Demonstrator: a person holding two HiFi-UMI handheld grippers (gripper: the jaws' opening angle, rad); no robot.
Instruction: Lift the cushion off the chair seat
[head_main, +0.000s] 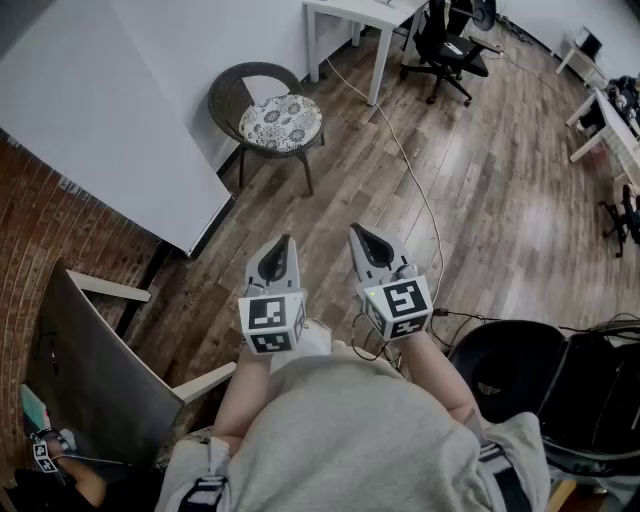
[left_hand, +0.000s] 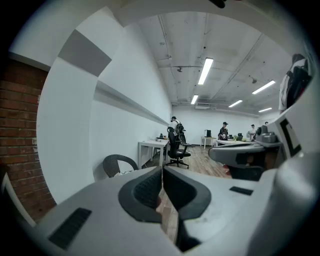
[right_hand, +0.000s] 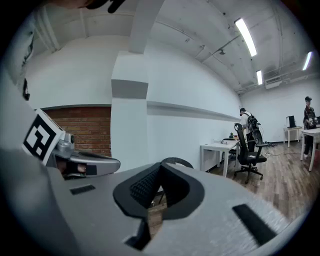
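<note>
We see the round patterned cushion (head_main: 281, 122) lying flat on the seat of a dark wicker chair (head_main: 225, 92), which stands on the wooden floor (head_main: 480, 200) close to the white wall (head_main: 120, 100). In the head view the chair sits toward 11 o'clock of the picture, well apart from both grippers.

We hold the left gripper (head_main: 287, 242) and the right gripper (head_main: 356, 232) side by side in front of our body, both pointing up the picture. From the left gripper the cushion lies at about 12 o'clock; from the right gripper it lies at about 11 o'clock. Neither gripper touches the cushion or the chair.

In the left gripper view the left gripper (left_hand: 162, 172) has its two jaws pressed together at the tips, with nothing between them, and the chair (left_hand: 119, 165) shows at about 9 o'clock of those tips, well beyond them. In the right gripper view the right gripper (right_hand: 160, 170) is likewise fully closed and empty, and the chair's curved back (right_hand: 176, 162) peeks just over the jaws at 1 o'clock.

A pale cable (head_main: 410, 170) runs across the floor to the right of the chair, and a black office chair (head_main: 445, 50) stands beyond it at 1 o'clock
</note>
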